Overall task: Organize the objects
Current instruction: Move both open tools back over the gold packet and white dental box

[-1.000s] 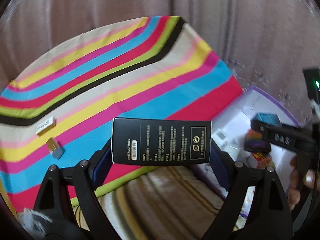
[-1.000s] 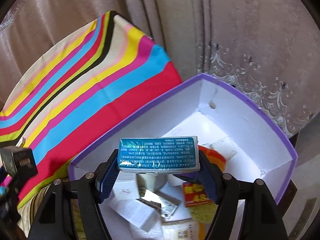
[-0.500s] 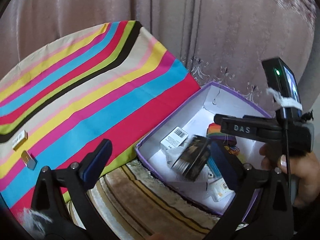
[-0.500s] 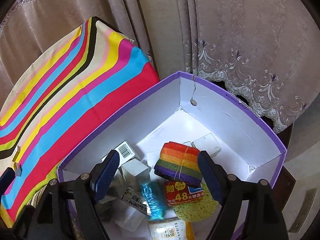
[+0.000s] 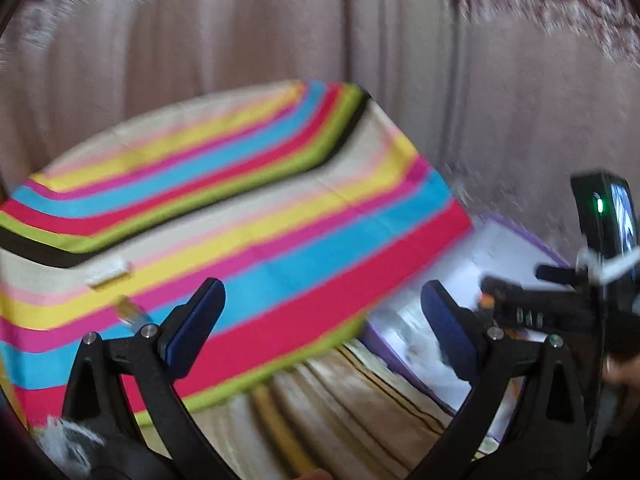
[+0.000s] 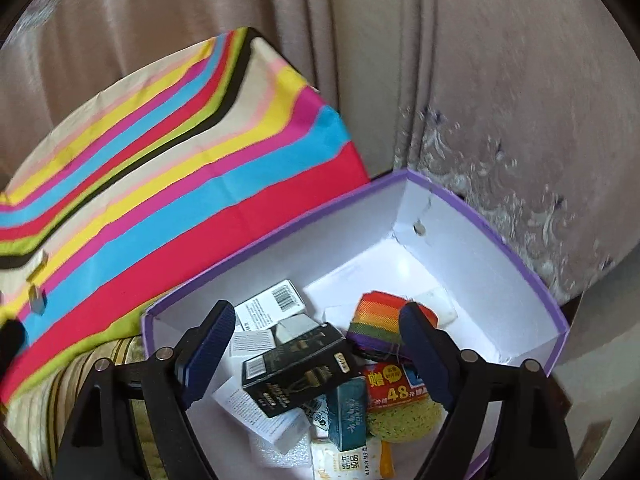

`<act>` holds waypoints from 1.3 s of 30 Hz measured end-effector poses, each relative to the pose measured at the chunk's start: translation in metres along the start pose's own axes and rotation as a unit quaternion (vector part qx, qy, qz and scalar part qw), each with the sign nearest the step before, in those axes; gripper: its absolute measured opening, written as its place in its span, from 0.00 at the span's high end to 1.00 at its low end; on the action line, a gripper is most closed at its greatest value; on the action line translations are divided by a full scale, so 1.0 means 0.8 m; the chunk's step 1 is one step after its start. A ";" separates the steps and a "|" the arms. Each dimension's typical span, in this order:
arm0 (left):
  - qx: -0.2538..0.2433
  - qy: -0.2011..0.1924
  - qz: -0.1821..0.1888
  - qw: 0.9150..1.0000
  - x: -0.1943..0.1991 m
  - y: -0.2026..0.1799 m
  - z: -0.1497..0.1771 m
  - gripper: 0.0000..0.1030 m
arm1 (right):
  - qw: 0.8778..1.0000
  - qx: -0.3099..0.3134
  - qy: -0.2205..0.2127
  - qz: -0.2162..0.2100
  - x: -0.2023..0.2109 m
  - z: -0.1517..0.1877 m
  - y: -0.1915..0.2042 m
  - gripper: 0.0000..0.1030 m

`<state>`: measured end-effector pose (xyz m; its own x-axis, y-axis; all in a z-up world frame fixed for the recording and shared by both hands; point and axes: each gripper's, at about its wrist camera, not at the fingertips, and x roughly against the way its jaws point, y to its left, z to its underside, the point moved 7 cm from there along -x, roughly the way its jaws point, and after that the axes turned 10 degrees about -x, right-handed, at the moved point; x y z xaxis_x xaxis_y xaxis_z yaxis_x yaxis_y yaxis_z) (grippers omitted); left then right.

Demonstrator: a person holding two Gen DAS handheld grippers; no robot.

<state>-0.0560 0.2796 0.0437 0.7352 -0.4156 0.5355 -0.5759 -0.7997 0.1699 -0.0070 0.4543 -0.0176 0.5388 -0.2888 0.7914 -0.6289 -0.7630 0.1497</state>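
Observation:
My left gripper (image 5: 322,322) is open and empty over the edge of the striped tablecloth (image 5: 240,216). My right gripper (image 6: 316,344) is open and empty above the purple-rimmed white box (image 6: 472,216). In the box lie a black box (image 6: 296,368), a teal box (image 6: 348,412), a rainbow roll (image 6: 372,320), a red and yellow packet (image 6: 388,384) and several white boxes. On the cloth lie a small white box (image 5: 110,276) and a small gold and grey item (image 5: 132,312); both show at the far left in the right wrist view (image 6: 38,280).
Pinkish-brown curtains (image 5: 280,32) hang behind the table. A striped beige cushion (image 5: 320,408) sits below the table edge. The other hand-held gripper with its lit screen (image 5: 608,220) is at the right of the left wrist view, over the box.
Both grippers have opened. The black box left my left gripper and the teal box left my right gripper; both now lie in the purple box. My left gripper has swung back toward the table.

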 end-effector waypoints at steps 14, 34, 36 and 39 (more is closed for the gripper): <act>0.115 0.016 -0.052 0.992 0.027 0.126 0.053 0.07 | 0.991 0.090 -0.011 -0.100 0.033 0.025 0.116 0.15; 0.182 0.124 -0.017 0.975 -0.025 0.251 0.146 0.16 | 0.960 0.208 0.045 -0.180 0.026 0.091 0.289 0.20; 0.156 0.134 -0.009 0.979 -0.040 0.255 0.145 0.16 | 0.959 0.215 0.049 -0.179 0.022 0.096 0.299 0.20; 0.110 0.154 -0.002 0.982 -0.066 0.263 0.145 0.16 | 0.959 0.221 0.057 -0.169 0.015 0.100 0.307 0.21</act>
<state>-0.1747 0.0830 -0.0452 0.5744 -0.2894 0.7657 -0.4583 -0.8888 0.0078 -0.1101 0.2170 -0.0191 0.5890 0.0652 0.8055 -0.1151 -0.9798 0.1634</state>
